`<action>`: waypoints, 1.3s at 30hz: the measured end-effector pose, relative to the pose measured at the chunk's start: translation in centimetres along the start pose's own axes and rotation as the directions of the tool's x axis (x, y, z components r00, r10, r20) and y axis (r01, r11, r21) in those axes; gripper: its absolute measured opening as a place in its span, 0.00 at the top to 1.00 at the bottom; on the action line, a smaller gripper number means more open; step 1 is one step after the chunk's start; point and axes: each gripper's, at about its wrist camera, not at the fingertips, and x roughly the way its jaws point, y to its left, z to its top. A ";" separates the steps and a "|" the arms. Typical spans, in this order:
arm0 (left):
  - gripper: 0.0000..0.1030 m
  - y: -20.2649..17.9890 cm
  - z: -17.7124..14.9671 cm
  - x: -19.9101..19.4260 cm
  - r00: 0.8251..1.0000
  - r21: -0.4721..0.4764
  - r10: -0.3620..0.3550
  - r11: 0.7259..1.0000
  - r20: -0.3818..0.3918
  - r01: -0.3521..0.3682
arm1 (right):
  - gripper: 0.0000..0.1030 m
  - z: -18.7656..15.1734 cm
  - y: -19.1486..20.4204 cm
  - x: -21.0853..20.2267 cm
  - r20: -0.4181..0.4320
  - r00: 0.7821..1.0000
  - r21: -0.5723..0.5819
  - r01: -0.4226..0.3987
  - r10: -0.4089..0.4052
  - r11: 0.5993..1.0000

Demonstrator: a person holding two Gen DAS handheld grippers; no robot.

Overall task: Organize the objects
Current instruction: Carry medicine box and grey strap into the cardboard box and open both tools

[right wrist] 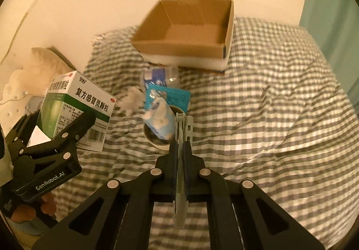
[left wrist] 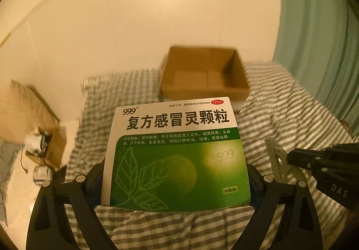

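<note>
My left gripper [left wrist: 176, 171] is shut on a green and white medicine box [left wrist: 177, 151] and holds it above the bed; the box also shows in the right wrist view [right wrist: 76, 108]. My right gripper [right wrist: 178, 149] is shut on a pale grey clip [right wrist: 184, 129], which also shows in the left wrist view [left wrist: 279, 160]. An open cardboard box [right wrist: 186, 32] sits on the checked bedspread [right wrist: 269, 104] by the wall, its inside bare; it also shows in the left wrist view [left wrist: 204, 72].
Small items lie in front of the cardboard box: a tissue pack [right wrist: 161, 122] over a tape roll [right wrist: 157, 140], a blue packet [right wrist: 168, 95] and a clear bag [right wrist: 161, 75]. A teal curtain [left wrist: 318, 37] hangs at right. A cluttered carton [left wrist: 47, 146] stands on the floor at left.
</note>
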 end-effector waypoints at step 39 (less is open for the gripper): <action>0.06 0.0 15.7 21.8 0.999 0.050 -0.031 0.998 0.028 0.030 | 0.96 24.9 -4.7 11.6 0.140 0.990 -0.037 0.029 -0.024 0.999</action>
